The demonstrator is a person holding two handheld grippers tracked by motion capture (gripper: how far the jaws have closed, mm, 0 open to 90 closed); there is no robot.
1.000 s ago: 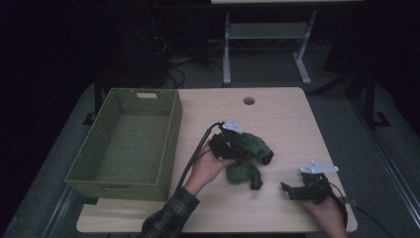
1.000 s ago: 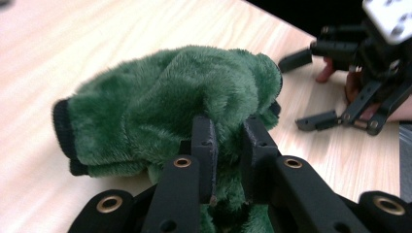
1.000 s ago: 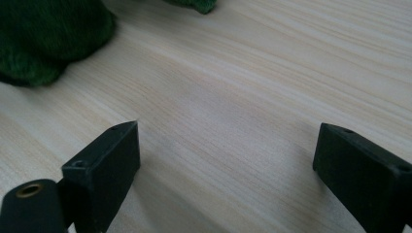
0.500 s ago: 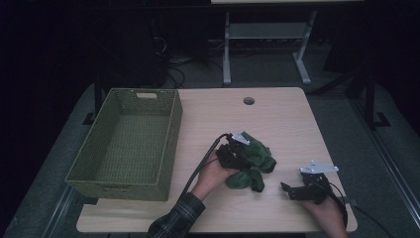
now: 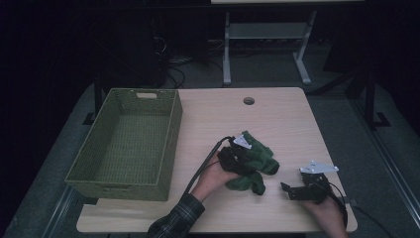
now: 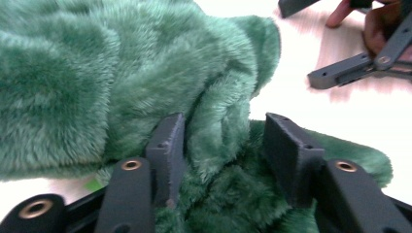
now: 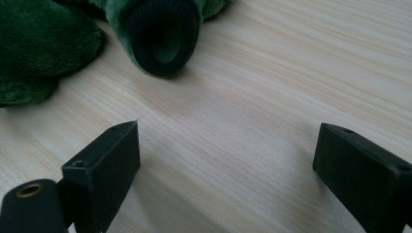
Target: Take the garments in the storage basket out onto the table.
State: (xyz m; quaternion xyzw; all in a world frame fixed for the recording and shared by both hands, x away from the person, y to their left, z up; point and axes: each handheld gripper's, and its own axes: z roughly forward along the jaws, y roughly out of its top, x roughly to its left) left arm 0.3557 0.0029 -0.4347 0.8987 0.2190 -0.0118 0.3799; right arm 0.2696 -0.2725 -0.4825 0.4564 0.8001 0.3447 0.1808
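Observation:
A green plush cloth (image 5: 257,159) lies bunched on the wooden table (image 5: 277,119), right of centre. My left gripper (image 5: 238,157) rests on its left side. In the left gripper view the plush (image 6: 121,73) sits close up, and a fold of it lies between the jaws of the left gripper (image 6: 226,141). Those jaws have just been opening; the right-hand pad (image 6: 286,145) stands off the fold. Right of the cloth, my right gripper (image 5: 287,188) lies low on the table, open. In its own view the right gripper (image 7: 226,160) has bare wood between its jaws and the plush (image 7: 43,43) beyond them.
A woven green basket (image 5: 171,144) stands empty on the table's left half. A round cable hole (image 5: 248,100) sits near the far edge. Beyond the table are a metal stand (image 5: 267,34) and dark floor.
My left hand has come down and slightly nearer with the plush cloth, which now rests lower on the table. Its jaws have spread apart. The right gripper has stayed put.

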